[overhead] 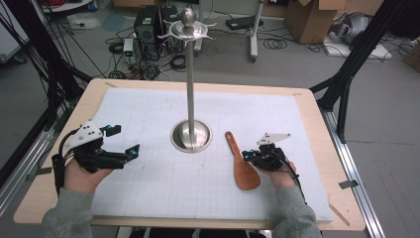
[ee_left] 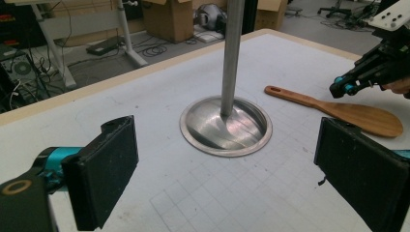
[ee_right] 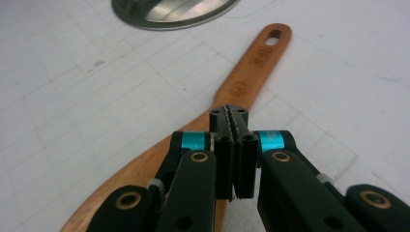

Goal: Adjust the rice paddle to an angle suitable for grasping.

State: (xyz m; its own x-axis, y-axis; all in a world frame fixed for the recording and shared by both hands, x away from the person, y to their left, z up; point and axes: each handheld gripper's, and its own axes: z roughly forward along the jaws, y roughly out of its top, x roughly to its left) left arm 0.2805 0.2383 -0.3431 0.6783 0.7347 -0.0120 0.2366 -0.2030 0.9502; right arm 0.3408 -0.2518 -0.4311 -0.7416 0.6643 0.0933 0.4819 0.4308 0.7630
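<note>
A wooden spatula (overhead: 241, 163) (ee_left: 348, 112) (ee_right: 246, 79) lies flat on the white mat, handle pointing away, right of a steel stand (overhead: 191, 136) (ee_left: 226, 126) with a tall pole and a round dish base. My right gripper (overhead: 246, 157) (ee_right: 229, 113) is shut, pads pressed together with nothing between them, its tip just over the spatula's neck; whether it touches the wood I cannot tell. It also appears far right in the left gripper view (ee_left: 345, 87). My left gripper (overhead: 126, 140) (ee_left: 227, 179) is held open and empty at the mat's left, aimed toward the stand base.
The white gridded mat (overhead: 148, 183) covers most of the wooden table (overhead: 317, 114). The stand's hooked top (overhead: 188, 27) rises high over the middle. Computers, cables and cardboard boxes sit on the floor beyond the far edge, and black frame legs flank the table.
</note>
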